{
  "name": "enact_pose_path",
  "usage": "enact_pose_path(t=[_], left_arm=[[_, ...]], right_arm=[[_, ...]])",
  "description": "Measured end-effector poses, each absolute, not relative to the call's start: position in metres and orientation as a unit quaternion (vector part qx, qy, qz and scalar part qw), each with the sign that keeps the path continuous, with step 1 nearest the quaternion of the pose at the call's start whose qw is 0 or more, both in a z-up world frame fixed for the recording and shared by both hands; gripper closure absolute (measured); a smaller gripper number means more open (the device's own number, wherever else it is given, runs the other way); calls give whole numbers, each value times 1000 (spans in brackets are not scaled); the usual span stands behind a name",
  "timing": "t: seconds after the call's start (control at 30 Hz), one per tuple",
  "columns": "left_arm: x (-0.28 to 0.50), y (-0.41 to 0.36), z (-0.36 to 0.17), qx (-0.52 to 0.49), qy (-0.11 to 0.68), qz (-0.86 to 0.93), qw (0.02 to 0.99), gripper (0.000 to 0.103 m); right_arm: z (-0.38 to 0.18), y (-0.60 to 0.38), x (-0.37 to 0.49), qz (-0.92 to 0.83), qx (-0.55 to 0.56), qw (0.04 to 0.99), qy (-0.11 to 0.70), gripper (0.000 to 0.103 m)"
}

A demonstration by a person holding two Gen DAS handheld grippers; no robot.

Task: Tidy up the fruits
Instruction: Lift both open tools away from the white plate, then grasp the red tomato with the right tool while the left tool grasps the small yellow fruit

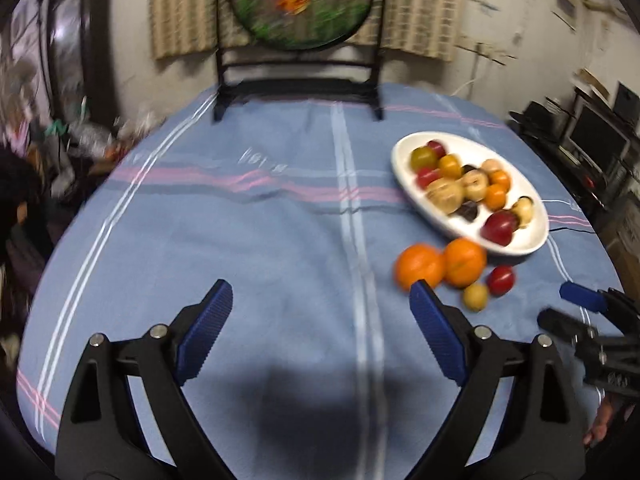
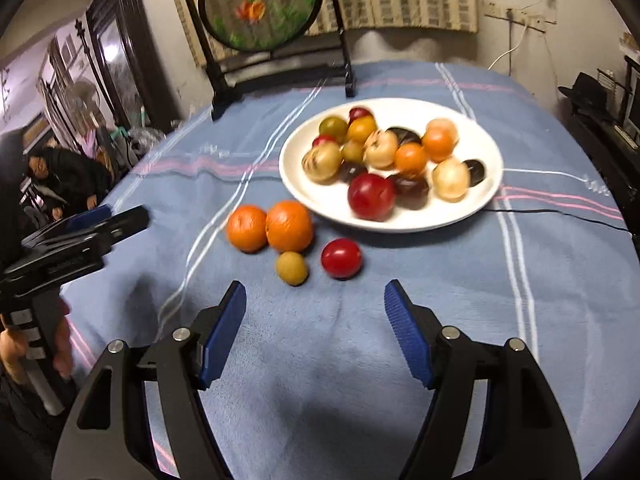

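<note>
- Right wrist view alone shows a hand [image 2: 60, 344] on the left gripper's [image 2: 108, 216] handle, and the white plate [image 2: 304, 196] nearly round; left wrist view flattens the plate [image 1: 404, 152] into an oval.
- Loose on the blue cloth [image 2: 320, 360] just before the plate: two oranges [image 2: 289, 226], touching; one red fruit [image 2: 341, 258]; one small yellow fruit [image 2: 292, 267].
- Plate heaped with mixed fruit, blurred.
- Left gripper [image 1: 320, 300] and right gripper [image 2: 316, 300]: jaws spread, empty.

a plate [image 2: 472, 208] heaped with fruit sits on a table [image 2: 440, 300], toward its right side. in front of the plate, touching each other, lie two oranges [image 2: 268, 226]; a small round fruit [image 2: 292, 267] and a plum [image 2: 341, 258] lie just before them. a framed round screen [image 2: 260, 4] stands at the table's far edge, against the wall.
</note>
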State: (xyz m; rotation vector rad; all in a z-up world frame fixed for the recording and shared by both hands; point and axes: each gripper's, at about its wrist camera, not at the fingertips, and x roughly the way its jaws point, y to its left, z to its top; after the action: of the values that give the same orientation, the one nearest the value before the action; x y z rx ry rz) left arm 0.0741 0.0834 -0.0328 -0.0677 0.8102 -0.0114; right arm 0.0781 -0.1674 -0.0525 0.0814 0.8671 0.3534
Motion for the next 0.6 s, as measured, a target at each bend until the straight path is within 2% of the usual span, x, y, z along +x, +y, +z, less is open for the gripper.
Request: enact_pose_path(t=[0.03,0.1,0.13,0.17,0.5,0.53,0.6], left_arm=[[70,93,-38,-44,400,-4,915,11],[65,101,-41,-52,404,-4,913,11],[62,104,-41,-53,403,-5,914,11],[59,105,-41,-54,402,-7,914,11],[48,91,-35,-58,404,-53,911,11],[47,87,-35,-57,404,-58,911,11],[46,78,-33,-51,406,-68,910,11]], right_arm=[[-53,-166,80,169,39,894,414,31],[-57,-162,87,153,24,899,411,46],[-61,-159,93,146,17,896,418,59],[-65,-159,97,145,18,893,425,61],[-93,-162,128,122,27,876,466,64],[-97,-162,130,128,33,873,469,69],[-96,-162,129,126,29,877,464,71]])
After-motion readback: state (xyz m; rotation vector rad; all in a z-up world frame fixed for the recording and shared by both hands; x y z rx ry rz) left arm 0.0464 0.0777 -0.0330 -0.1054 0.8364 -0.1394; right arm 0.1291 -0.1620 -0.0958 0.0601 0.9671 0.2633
